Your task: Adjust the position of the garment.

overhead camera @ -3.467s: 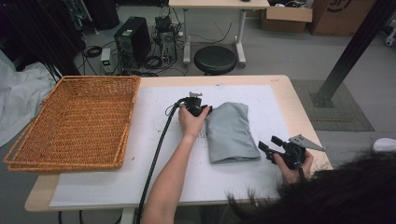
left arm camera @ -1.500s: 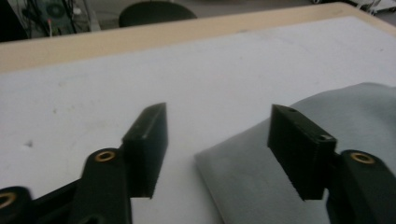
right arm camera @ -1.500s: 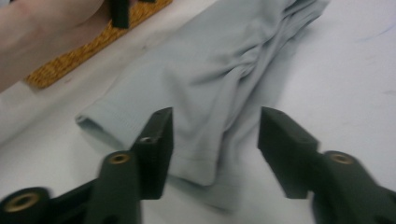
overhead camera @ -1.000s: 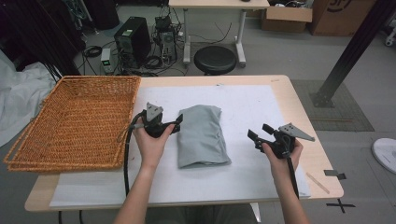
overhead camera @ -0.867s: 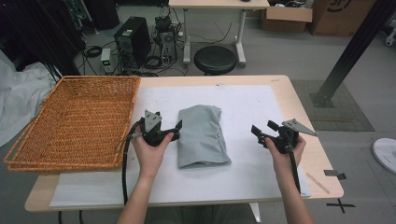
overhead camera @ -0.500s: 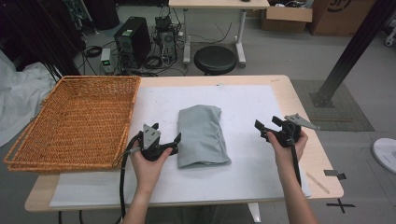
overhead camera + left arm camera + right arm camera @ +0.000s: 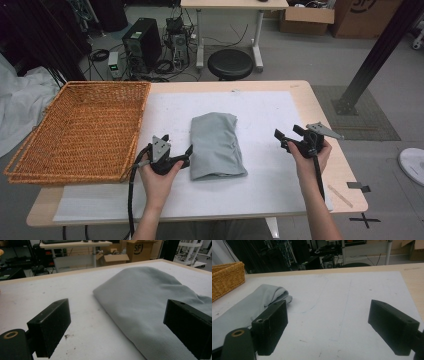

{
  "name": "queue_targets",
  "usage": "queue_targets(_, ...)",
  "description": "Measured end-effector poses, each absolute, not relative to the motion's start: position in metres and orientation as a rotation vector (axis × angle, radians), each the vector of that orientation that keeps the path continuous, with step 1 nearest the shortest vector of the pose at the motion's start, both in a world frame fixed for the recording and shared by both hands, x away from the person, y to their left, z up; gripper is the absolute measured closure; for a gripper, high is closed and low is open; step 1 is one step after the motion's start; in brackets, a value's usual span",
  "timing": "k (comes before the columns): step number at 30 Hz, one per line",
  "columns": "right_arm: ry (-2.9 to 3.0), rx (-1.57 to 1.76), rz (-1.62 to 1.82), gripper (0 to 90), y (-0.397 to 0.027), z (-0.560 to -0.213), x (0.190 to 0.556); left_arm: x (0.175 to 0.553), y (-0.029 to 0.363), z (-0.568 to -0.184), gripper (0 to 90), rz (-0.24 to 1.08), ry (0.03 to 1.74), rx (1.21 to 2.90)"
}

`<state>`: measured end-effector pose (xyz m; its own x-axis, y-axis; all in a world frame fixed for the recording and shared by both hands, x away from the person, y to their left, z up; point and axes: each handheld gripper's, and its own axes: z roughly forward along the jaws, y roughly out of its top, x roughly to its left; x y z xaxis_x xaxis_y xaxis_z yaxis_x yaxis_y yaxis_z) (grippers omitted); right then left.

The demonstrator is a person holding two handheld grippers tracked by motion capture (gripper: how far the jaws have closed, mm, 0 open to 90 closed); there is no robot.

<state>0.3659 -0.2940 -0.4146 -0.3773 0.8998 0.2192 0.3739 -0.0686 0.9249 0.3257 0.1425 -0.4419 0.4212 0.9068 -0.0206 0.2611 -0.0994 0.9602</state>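
High view: folded grey cloth [image 7: 216, 145] between both open jaws, untouched.

The cloth [image 7: 216, 145] is a soft grey knit, matt, with a fine ribbed weave that shows close up in the left gripper view [image 7: 150, 312]. It lies on a white paper-like sheet [image 7: 270, 110], matt and smooth but scuffed with dark specks and faint pen lines. Around the sheet, the counter [image 7: 320, 110] shows a pale wood edge with a smooth, dull finish. Left of the cloth stands a basket [image 7: 75, 130] of woven wicker, rough and golden brown. Each hand-held gripper, left [image 7: 181, 156] and right [image 7: 280, 139], is black matt plastic; the jaw pads look flat and slightly grainy. A grey plate on top looks like dull metal.
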Motion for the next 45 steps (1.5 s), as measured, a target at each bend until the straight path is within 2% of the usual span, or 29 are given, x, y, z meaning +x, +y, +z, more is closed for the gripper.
queue_targets(45, 1.796, 1.286, 1.422, 16.2, -0.281, -0.410, 0.362, 0.320, 0.145, -0.438, 8.0, 0.797, 1.046, 1.603)
